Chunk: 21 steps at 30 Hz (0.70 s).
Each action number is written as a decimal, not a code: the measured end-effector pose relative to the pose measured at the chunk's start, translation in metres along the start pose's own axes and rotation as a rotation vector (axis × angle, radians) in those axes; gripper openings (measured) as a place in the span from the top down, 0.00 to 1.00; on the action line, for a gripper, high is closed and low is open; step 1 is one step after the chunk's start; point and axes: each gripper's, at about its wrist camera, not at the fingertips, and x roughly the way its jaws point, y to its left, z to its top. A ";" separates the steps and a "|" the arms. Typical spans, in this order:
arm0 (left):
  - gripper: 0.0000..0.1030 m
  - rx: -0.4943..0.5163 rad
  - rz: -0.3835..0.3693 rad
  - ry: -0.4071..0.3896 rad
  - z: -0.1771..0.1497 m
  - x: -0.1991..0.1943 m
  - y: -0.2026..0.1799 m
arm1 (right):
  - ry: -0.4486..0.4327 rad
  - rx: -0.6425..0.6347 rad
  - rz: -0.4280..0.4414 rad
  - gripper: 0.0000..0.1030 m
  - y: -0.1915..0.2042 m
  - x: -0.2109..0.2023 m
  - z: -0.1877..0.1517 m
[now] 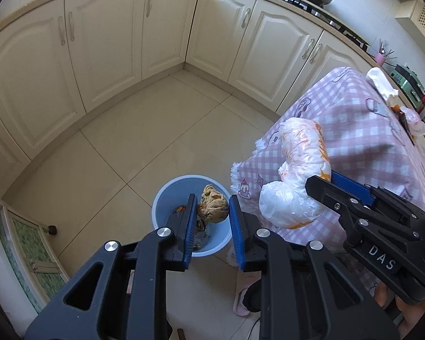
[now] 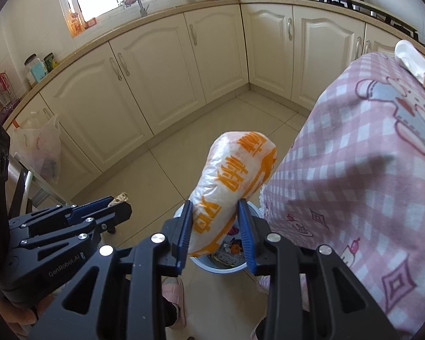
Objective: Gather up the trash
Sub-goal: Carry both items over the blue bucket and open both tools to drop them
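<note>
Your right hand-held gripper (image 2: 215, 232) is clamped on a white plastic bag with orange print (image 2: 235, 181), pads pinching its lower end while the rest of it sticks up toward 12 o'clock. Your left hand-held gripper (image 1: 212, 221) is holding a crumpled brown wad (image 1: 212, 208), paper or cloth by the look of it, jaws fairly narrow around it. In the left view the wad sits right over the blue bin (image 1: 167, 198), which is on the floor tiles just at 9 o'clock from the corner of the pink checked tabletop (image 1: 354, 130).

For the drop, I'd get each load properly over the bin's mouth before letting go. The bag is long and floppy, so tip its free end down into the bin first or it'll likely flop over the rim. The left wad looks lined up already; just open and let it fall.

Still on the tabletop: a white tissue-ish lump (image 1: 379, 82) at about 1 o'clock and a small clear bag (image 1: 413, 119) near the far edge, so you're not done.

Hard to tell: what's in the bin besides some scraps, since your grippers cover most of it. The bag hides the bin's far rim in the right view. Can't say what the bag holds.
</note>
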 end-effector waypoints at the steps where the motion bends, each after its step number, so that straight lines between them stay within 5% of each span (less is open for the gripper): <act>1: 0.79 -0.004 0.002 0.010 0.001 0.006 0.002 | 0.005 0.002 0.001 0.70 -0.001 0.004 0.001; 13: 0.78 -0.009 -0.038 0.075 0.023 0.048 0.002 | 0.025 0.030 -0.027 0.70 -0.018 0.032 0.012; 21: 0.51 -0.019 -0.035 0.064 0.028 0.052 -0.001 | 0.037 0.032 -0.026 0.69 -0.021 0.041 0.014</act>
